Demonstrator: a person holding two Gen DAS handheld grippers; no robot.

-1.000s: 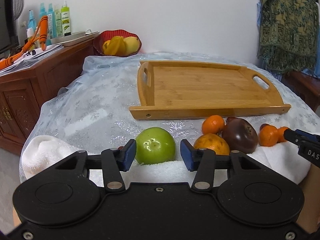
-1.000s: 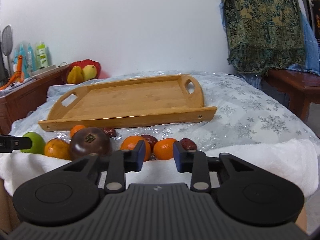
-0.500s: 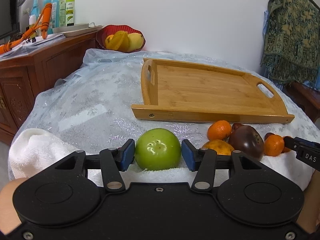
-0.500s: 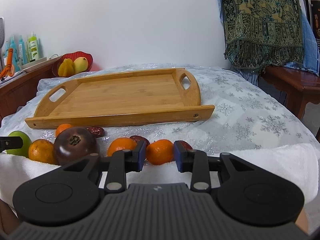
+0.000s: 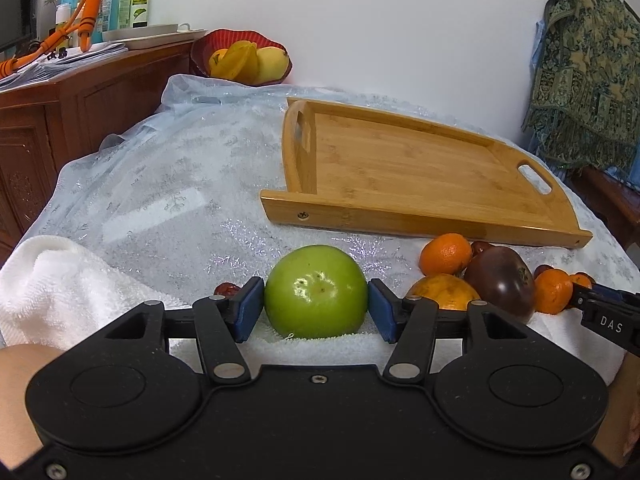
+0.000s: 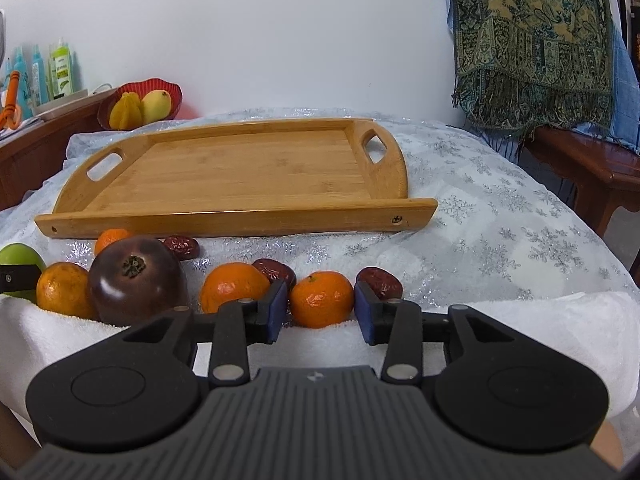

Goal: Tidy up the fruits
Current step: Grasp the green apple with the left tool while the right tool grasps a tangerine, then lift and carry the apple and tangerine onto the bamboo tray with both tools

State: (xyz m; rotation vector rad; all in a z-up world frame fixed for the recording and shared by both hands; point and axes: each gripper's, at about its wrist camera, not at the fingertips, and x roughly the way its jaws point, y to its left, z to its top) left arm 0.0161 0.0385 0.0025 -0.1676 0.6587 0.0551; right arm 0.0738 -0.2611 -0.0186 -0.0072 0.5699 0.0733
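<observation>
Now we see the desk point(image 6: 500, 216) under a snowflake cloth, a white towel point(image 5: 68, 292) along its near edge, an empty wooden tray point(image 6: 240, 172) behind. Our left gripper point(image 5: 316, 308) is opening, its pads flanking the green apple point(image 5: 316, 290); our right gripper point(image 6: 321, 308) is opening around a mandarin point(image 6: 321, 300). A wooden sideboard point(image 5: 92, 92) stands left.

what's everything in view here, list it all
green apple: 1, green, on the towel
tangerines: 4, orange, along the towel's far edge
dark fruit: 1, purple-brown, among the tangerines
red dates: 4, dark red, scattered by the fruit
tray: 1, bamboo, behind the fruit
towel: 1, white, near edge
tablecloth: 1, silvery
bowl: 1, red, back left, holds yellow fruit
left gripper: black, blue pads, jaws opening around apple
right gripper: same, jaws opening around a tangerine
</observation>
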